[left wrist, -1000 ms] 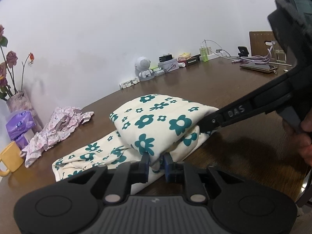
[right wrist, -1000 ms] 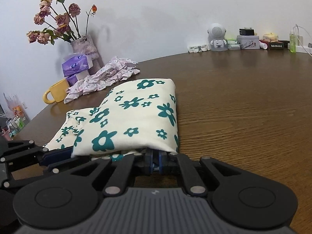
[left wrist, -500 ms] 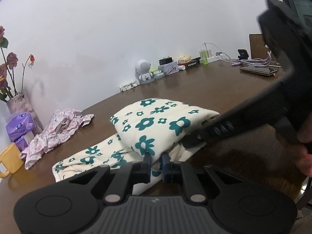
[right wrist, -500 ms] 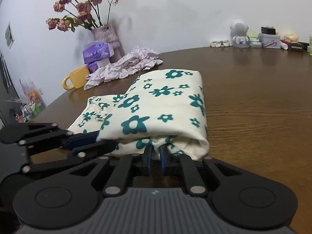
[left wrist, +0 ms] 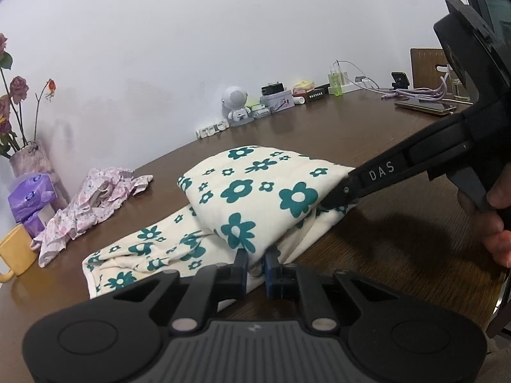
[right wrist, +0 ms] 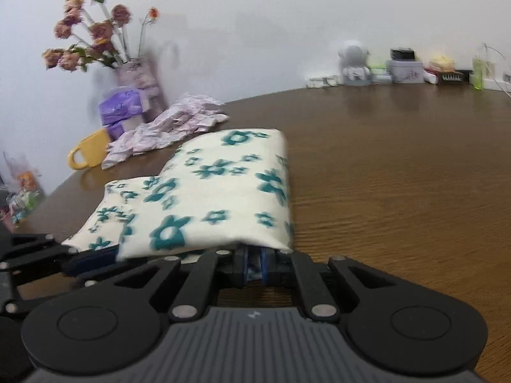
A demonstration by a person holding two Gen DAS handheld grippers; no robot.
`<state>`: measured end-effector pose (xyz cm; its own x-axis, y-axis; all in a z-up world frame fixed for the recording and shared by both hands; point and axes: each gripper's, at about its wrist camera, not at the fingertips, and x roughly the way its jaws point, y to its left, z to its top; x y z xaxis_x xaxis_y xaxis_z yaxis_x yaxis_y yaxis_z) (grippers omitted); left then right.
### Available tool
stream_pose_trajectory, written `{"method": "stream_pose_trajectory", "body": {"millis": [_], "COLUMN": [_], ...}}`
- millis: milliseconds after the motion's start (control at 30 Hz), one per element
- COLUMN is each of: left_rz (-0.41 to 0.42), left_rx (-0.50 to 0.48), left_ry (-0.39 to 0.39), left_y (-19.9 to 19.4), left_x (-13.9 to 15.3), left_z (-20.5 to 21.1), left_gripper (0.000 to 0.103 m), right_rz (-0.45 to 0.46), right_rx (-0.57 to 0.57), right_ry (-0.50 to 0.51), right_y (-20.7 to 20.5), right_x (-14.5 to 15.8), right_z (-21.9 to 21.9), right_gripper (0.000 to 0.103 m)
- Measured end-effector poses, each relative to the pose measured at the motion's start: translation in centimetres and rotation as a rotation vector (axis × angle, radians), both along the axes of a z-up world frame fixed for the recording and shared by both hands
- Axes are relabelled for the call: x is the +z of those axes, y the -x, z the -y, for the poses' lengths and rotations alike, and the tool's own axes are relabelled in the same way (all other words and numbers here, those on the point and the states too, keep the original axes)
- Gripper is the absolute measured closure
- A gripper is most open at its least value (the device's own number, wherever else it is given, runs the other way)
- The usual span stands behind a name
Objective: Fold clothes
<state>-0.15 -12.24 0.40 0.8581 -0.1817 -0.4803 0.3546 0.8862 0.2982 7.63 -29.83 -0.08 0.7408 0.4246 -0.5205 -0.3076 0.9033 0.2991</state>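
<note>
A cream garment with teal flowers point(left wrist: 249, 191) lies folded over itself on the brown table point(left wrist: 367, 146); it also shows in the right wrist view point(right wrist: 217, 191). My left gripper point(left wrist: 255, 260) is shut on the near edge of the folded garment. My right gripper point(right wrist: 254, 263) is shut on the garment's near right corner. In the left wrist view the right gripper point(left wrist: 332, 199) reaches in from the right, its tips at the fabric's right edge. In the right wrist view the left gripper point(right wrist: 92, 257) sits at the lower left against the garment.
A crumpled pink floral garment point(left wrist: 92, 201) lies behind, beside a yellow mug point(left wrist: 14, 250), purple tissue packs point(left wrist: 30, 194) and a vase of dried roses point(right wrist: 134, 73). Small items, a white robot figure point(left wrist: 236, 105) and cables line the back wall. A phone point(left wrist: 424, 107) lies at far right.
Both grippers keep their grip on the garment. The folded garment and both grippers have shifted slightly; the right wrist view is blurred by motion.
</note>
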Motion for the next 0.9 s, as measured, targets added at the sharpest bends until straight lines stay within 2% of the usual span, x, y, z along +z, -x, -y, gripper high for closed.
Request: {"method": "stream_pose_trajectory", "body": {"millis": [200, 467, 533, 600, 633, 700, 833, 867, 900], "left_rz": [-0.003, -0.008, -0.004, -0.006, -0.007, -0.009, -0.022, -0.026, -0.032], "left_rx": [0.003, 0.008, 0.012, 0.016, 0.018, 0.023, 0.037, 0.039, 0.038], "left_ry": [-0.004, 0.004, 0.002, 0.0, -0.001, -0.002, 0.008, 0.01, 0.013], "left_y": [0.2, 0.1, 0.1, 0.0, 0.0, -0.1, -0.4, -0.5, -0.6], "left_x": [-0.1, 0.1, 0.1, 0.1, 0.1, 0.1, 0.1, 0.1, 0.0], "left_z": [0.0, -0.1, 0.0, 0.2, 0.2, 0.3, 0.2, 0.1, 0.1], "left_gripper": [0.086, 0.085, 0.084, 0.084, 0.084, 0.084, 0.085, 0.086, 0.088], "right_rz": [0.002, 0.04, 0.06, 0.105, 0.128, 0.13, 0.084, 0.075, 0.067], "right_rx": [-0.005, 0.038, 0.044, 0.012, -0.005, -0.01, 0.013, 0.016, 0.018], "right_ry": [0.006, 0.017, 0.031, 0.091, 0.129, 0.163, 0.149, 0.148, 0.147], "right_y": [0.4, 3.2, 4.1, 4.7, 4.8, 4.2, 2.3, 2.0, 1.7], "right_x": [0.2, 1.4, 1.8, 2.1, 2.1, 2.0, 1.3, 1.2, 1.0], "right_z": [0.1, 1.1, 1.4, 1.4, 1.3, 1.3, 0.9, 0.9, 0.8], "right_gripper": [0.096, 0.093, 0.088, 0.065, 0.063, 0.063, 0.066, 0.073, 0.088]}}
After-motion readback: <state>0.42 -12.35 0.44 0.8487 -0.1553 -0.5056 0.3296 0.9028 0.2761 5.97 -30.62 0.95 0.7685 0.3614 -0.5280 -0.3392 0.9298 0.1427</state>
